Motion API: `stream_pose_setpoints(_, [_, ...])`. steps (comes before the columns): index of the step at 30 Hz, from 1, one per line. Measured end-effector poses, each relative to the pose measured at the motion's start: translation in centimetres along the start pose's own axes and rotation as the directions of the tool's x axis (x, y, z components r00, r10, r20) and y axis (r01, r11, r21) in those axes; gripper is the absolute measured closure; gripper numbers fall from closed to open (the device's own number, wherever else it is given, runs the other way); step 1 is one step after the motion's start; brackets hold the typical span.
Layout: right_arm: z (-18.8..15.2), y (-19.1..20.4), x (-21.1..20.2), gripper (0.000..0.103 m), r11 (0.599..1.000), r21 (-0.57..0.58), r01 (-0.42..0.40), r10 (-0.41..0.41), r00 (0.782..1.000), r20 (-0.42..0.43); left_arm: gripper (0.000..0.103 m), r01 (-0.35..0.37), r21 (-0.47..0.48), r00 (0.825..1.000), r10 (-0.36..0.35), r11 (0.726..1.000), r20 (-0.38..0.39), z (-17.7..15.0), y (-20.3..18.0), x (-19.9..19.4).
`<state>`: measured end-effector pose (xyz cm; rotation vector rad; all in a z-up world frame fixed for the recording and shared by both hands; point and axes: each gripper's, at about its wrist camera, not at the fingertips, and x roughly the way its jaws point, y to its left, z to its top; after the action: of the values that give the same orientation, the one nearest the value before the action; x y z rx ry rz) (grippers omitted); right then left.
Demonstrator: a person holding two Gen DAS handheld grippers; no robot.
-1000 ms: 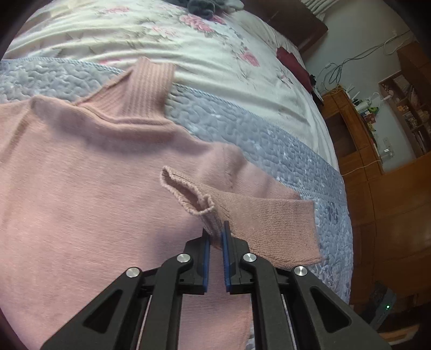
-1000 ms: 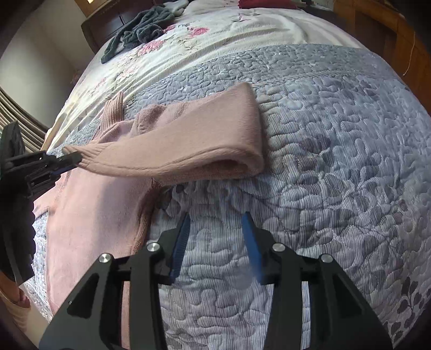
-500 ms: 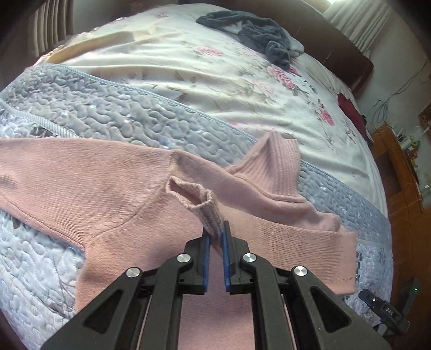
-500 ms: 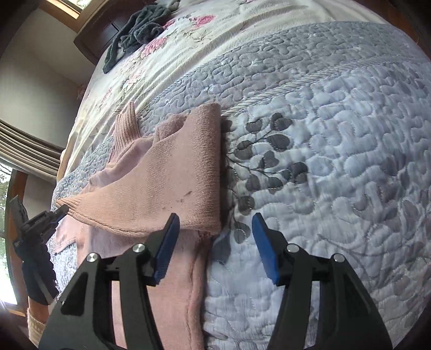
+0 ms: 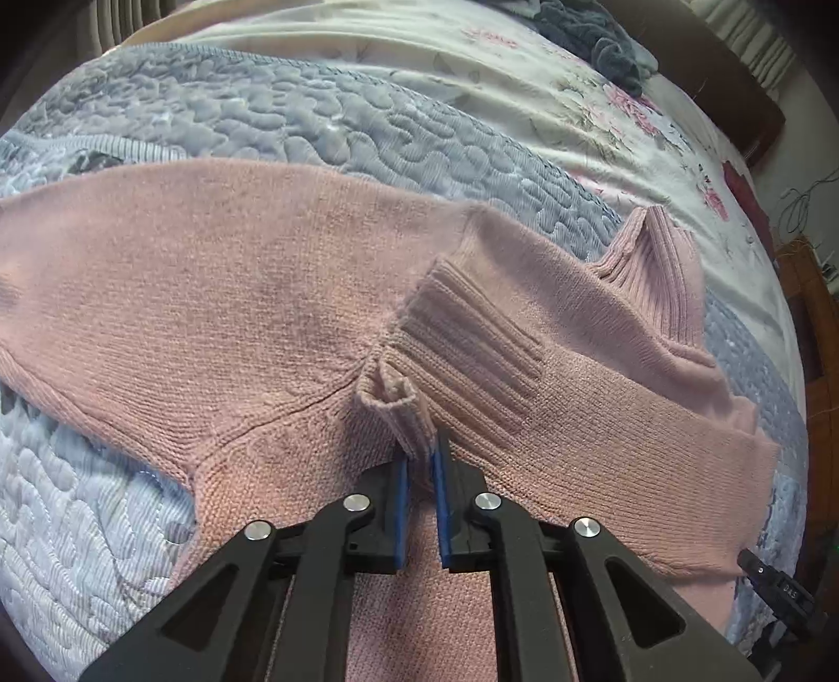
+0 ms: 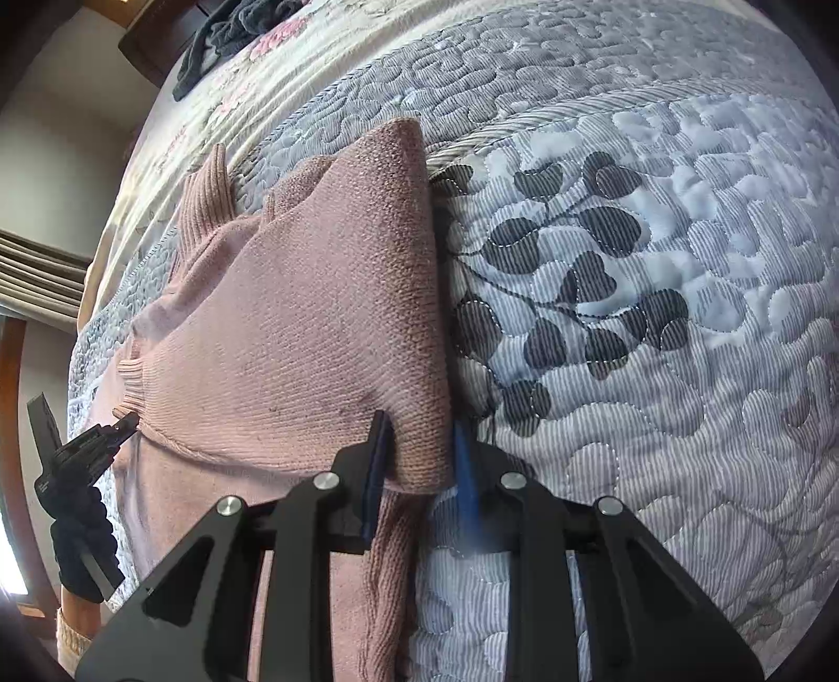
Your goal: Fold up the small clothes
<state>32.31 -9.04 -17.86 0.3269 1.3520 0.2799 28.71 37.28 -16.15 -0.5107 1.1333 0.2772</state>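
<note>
lying across the blue-grey quilted bedspread (image 6: 655, 325), the pink knit sweater (image 5: 236, 315) leaves a wide stretch of bare quilt beyond its folded right edge and a floral sheet (image 5: 472, 68) past its ribbed collar (image 5: 660, 262), with a dark garment (image 6: 236, 21) well apart near the headboard. one sleeve is folded over the body, its ribbed cuff (image 5: 461, 336) resting near the middle of the chest. the left gripper (image 5: 419, 461) comes in low over the sweater's body, clenched on the cuff's edge. the right gripper (image 6: 419, 446) reaches along the sweater's folded edge, its jaws parted around the fold without squeezing it.
</note>
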Motion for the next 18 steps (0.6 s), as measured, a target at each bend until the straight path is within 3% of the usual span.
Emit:
stream_pose_setpoints(4, [0.2,0.9,-1.1,0.076,0.997,-0.044,0.057,-0.057,0.998,0.001,0.085,-0.007,-0.031,1.000,0.008,0.999,0.024,0.4,1.0,-2.2])
stream_pose_setpoints(6, [0.1,2.3,-2.7,0.073,0.990,-0.088,0.111,-0.105,0.992,0.070,0.085,0.009,-0.020,0.998,-0.008,1.000,0.067,0.7,0.7,-4.0])
stream_pose_setpoints(9, [-0.2,5.3,-4.6,0.072,0.983,-0.157,0.097,-0.076,0.988,0.133,0.084,0.044,0.029,0.994,-0.047,0.999,0.095,1.1,-1.3,-5.2])
stream_pose_setpoints(12, [-0.2,8.0,-3.5,0.071,0.974,-0.217,0.073,-0.053,0.994,0.096,0.080,0.087,0.073,0.993,-0.092,0.993,0.070,1.1,-3.5,-4.3])
stream_pose_setpoints(18, [-0.8,7.8,1.6,0.071,0.972,-0.204,0.120,-0.125,0.992,-0.010,0.080,0.016,0.090,1.000,-0.015,0.996,-0.009,0.5,-4.2,0.7])
